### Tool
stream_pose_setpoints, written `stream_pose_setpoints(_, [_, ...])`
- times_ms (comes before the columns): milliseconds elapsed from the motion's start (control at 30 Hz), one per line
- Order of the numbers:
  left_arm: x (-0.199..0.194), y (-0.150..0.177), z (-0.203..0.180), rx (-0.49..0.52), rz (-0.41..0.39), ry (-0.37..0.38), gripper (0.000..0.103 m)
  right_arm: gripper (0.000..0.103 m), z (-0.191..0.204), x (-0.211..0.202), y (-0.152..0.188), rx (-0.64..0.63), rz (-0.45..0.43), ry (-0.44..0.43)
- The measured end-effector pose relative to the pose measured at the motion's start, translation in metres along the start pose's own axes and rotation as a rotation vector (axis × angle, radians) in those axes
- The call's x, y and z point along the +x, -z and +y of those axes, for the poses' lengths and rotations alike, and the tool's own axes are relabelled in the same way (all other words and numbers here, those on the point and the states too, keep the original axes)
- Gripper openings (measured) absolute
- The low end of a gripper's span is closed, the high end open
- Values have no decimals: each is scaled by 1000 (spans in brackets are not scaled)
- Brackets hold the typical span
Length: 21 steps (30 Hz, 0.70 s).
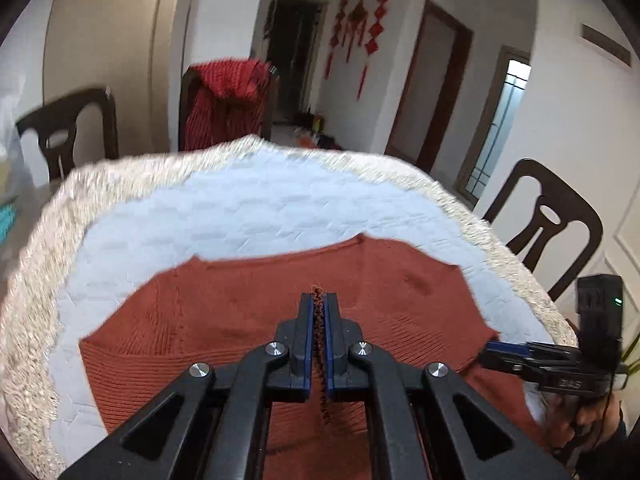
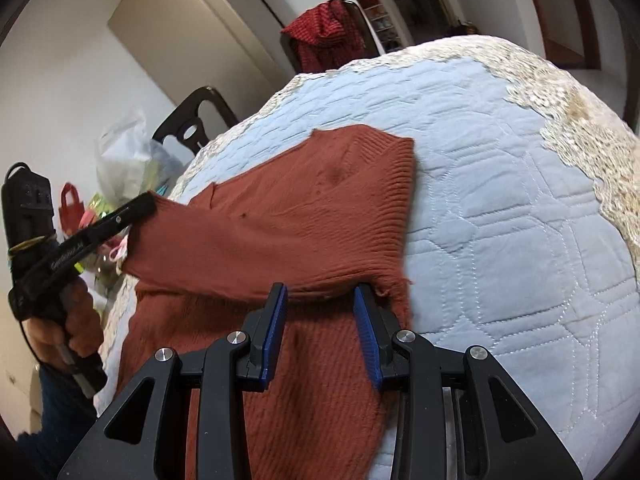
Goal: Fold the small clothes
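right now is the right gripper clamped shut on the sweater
No: in the right wrist view the right gripper stands with its blue pads apart, and the rust sweater lies across the gap unpinched.

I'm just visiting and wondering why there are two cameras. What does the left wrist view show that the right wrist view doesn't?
Only the left wrist view: the left tool shut on a thin edge of the rust-red sweater, red wall ornaments, and a dark chair on the right.

Only the right wrist view: the right tool with its jaws apart at the folded sweater's edge, and a pile of bags beyond the table.

Both: the sweater on the pale blue quilted cover, and a chair draped in red cloth.
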<state>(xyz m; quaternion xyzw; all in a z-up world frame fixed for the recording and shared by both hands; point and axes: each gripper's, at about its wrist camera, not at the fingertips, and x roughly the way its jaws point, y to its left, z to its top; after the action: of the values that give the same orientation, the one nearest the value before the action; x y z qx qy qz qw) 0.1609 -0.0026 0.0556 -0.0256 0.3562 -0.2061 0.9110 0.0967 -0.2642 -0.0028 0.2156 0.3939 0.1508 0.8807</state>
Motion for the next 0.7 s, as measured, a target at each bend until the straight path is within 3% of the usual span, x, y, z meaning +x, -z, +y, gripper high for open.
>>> stream_pose_setpoints(167, [35,28,20,-46,150,-37,6,35,0,-4,3,-10,5,2])
stream_pose_setpoints(267, [27,32,21,-61,144,-36,7,35,3,-7,4,-24,14,13])
stream_pose_setpoints(300, [23,31,22,-72,141,-44,12,35,6,-10,3,-39,10,18])
stream_pose_setpoints(400, [9,24,28,-100,102,-87,43,35,14,-19,-1,-65,-27,4])
stream_pose_setpoints(433, [4,24,31,-116,90,-88,46,35,15,-19,-3,-67,-33,-1])
stream_pose_setpoints(533, [-4,30,36,-140,94,-65,46,35,17,-15,-3,-68,-19,-8])
stream_pose_setpoints(700, [0,45,21,-61,134,-32,46,35,16,-4,5,-66,22,-7])
